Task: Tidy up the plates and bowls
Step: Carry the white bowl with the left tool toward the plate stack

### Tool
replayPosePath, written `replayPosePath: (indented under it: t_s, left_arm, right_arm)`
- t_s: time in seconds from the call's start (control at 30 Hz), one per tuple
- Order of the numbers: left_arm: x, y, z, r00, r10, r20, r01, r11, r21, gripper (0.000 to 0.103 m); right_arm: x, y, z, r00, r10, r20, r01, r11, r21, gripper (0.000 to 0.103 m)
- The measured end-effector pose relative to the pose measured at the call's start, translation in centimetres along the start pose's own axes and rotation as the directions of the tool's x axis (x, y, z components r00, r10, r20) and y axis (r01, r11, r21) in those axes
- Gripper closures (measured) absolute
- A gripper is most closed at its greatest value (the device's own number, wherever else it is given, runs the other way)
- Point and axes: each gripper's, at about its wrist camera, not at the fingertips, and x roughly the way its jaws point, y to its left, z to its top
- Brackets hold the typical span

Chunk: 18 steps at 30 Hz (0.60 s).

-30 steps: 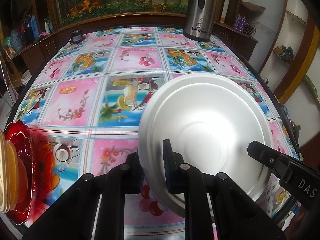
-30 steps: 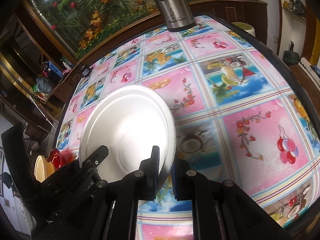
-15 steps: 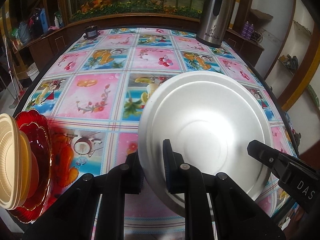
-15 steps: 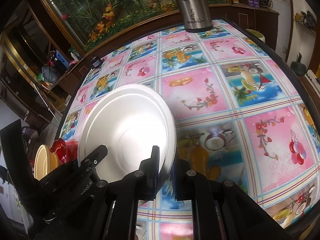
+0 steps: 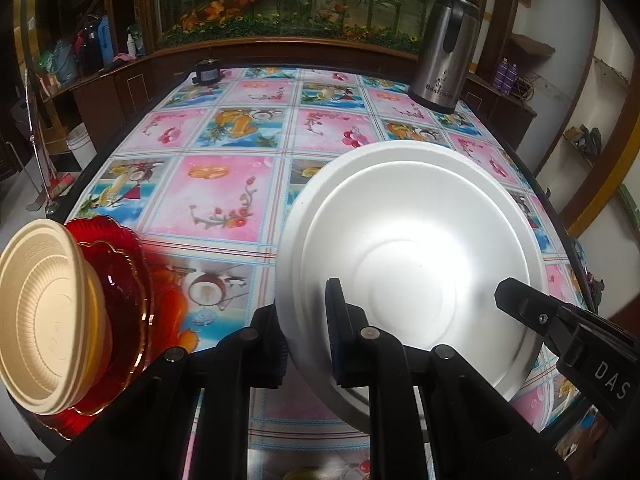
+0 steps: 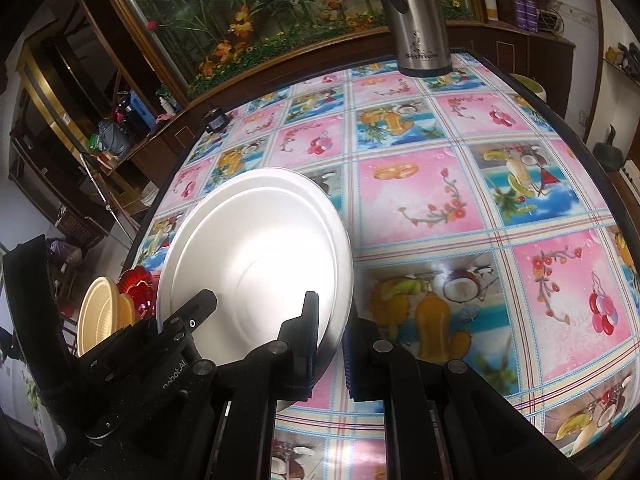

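Observation:
A large white plate (image 5: 416, 264) is held above the table by both grippers. My left gripper (image 5: 308, 336) is shut on its near left rim. My right gripper (image 6: 328, 344) is shut on its right rim; the plate also shows in the right wrist view (image 6: 256, 264). A cream bowl (image 5: 44, 316) sits in a red glass dish (image 5: 120, 280) at the table's near left edge. Both also show in the right wrist view: the cream bowl (image 6: 98, 312) and the red dish (image 6: 138, 290), left of the plate.
The table (image 5: 224, 196) has a pink and blue fruit-patterned cloth. A steel thermos jug (image 5: 446, 52) stands at the far right, also in the right wrist view (image 6: 420, 24). A small dark jar (image 5: 208, 72) stands at the far left edge. Wooden cabinets surround the table.
Both grippers have carried the white plate leftward, toward the cream bowl and red dish, which now show larger and closer. Both grips are unchanged.

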Motion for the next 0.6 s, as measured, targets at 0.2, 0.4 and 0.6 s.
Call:
replayPosePath:
  t_s: [0.2,0.4,0.6]
  left_arm:
    - [-1.6,1.9,0.3,0.999,0.023,0.031,-0.022,0.999,-0.031,0.089]
    - [-3.4,4.1,0.6,0.996,0.050,0.070,-0.045,0.997,-0.068,0.089]
    - [-5.3,6.7,0.7,0.990,0.086,0.111,-0.074,0.992,-0.107,0.089]
  right_arm:
    - [-0.5,2.1,0.3,0.999,0.031,0.015,-0.031,0.999,-0.036,0.093]
    - [-0.6,4.6,0.8,0.998,0.063,0.024,-0.061,0.995,-0.084,0.093]
    - [-0.5,7.4,1.1,0.994,0.102,0.025,-0.098,0.987,-0.131,0.093]
